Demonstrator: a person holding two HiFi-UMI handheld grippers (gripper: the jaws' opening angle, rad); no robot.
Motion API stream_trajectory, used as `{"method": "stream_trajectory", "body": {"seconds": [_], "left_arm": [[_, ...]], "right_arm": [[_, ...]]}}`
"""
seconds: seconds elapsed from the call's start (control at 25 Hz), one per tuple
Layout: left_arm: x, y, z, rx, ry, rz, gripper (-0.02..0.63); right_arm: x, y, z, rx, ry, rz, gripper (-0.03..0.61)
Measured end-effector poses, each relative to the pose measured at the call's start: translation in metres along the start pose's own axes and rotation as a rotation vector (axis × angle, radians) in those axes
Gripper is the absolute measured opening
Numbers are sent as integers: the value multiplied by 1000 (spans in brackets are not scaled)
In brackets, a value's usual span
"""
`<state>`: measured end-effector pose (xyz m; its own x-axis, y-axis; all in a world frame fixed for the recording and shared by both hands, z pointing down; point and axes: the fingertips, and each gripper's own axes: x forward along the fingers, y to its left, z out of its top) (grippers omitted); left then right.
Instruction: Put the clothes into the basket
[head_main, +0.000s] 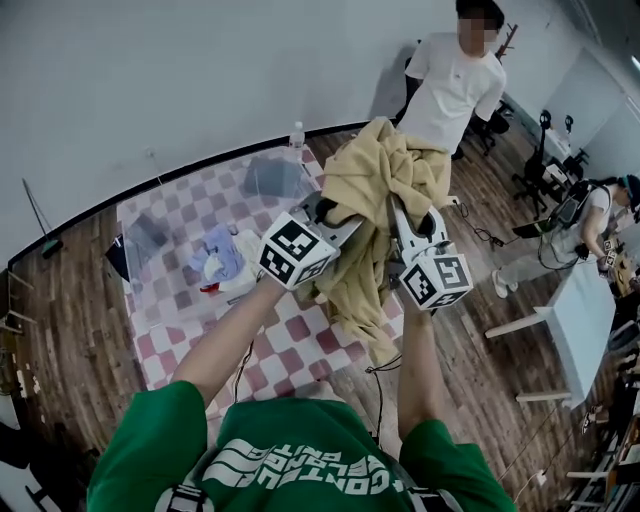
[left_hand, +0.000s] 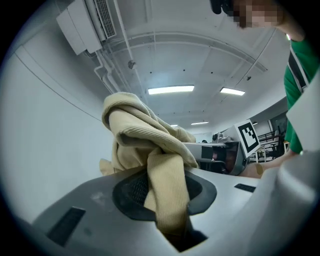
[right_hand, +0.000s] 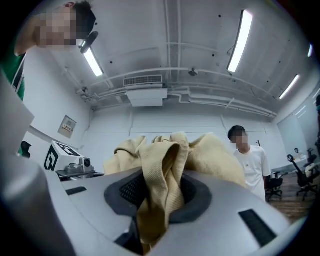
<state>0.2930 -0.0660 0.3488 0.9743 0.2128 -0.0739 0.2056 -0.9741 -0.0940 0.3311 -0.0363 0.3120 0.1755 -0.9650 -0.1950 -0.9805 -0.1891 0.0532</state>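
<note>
Left gripper (head_main: 327, 212) and right gripper (head_main: 407, 218) both clamp the cloth (head_main: 372, 178), hanging long-axis down between them over the table (head_main: 165, 310) edge

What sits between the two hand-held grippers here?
A bunched tan ribbed-knit garment, clamped by both the left hand-held gripper and the right hand-held gripper; the head view shows it.

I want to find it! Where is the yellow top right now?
In the head view the yellow top hangs mid-picture, pinched by the left tool and the right tool, over the checkered table.
</note>
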Motion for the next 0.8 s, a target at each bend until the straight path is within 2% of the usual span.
{"method": "stream_trajectory", "body": {"seconds": [0.36, 0.56, 0.8], "left_arm": [[-42, 71, 36, 59, 9, 152, 84], [-66, 101, 45, 92, 29, 223, 86], [-79, 124, 51, 56, 24, 278, 84]], "right_arm": [[81, 45, 30, -24, -55, 150, 106], [117, 74, 39, -35, -72, 227, 106], [147, 95, 47, -17, -90, 286, 104]]}}
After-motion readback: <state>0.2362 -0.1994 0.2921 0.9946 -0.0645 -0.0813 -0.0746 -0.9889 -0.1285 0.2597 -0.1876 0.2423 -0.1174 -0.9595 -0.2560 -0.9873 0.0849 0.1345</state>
